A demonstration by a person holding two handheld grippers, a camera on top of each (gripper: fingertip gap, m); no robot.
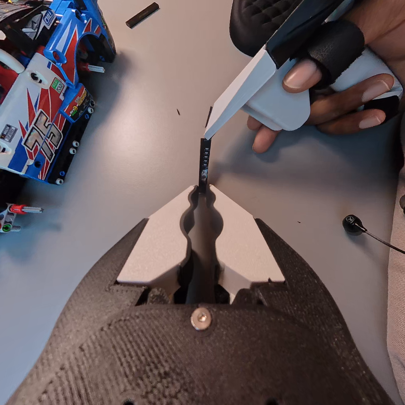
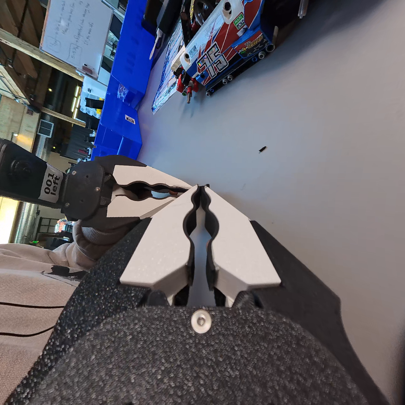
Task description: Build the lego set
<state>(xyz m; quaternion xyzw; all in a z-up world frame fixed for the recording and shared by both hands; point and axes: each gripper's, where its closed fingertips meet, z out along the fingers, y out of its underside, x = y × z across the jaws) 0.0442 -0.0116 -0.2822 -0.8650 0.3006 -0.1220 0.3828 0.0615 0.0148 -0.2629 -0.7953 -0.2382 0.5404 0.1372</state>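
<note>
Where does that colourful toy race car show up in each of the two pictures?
Left wrist view: the race car fills the upper left corner, on the grey table.
Right wrist view: the race car sits at the top, right of centre; the picture is turned sideways.
Shared landmark: the small black fleck on the table.

Blue, white and red car [image 1: 41,105] with flame-like stripes; black beam [image 1: 204,166], perhaps perforated; grey table [image 1: 135,135]; blue bins [image 2: 122,122].

Left gripper [image 1: 202,186]: 2 pale grey fingers with wavy black pads, textured black body, 1 silver screw [image 1: 201,317]; black fingerless glove [image 1: 335,48] upper right.
</note>
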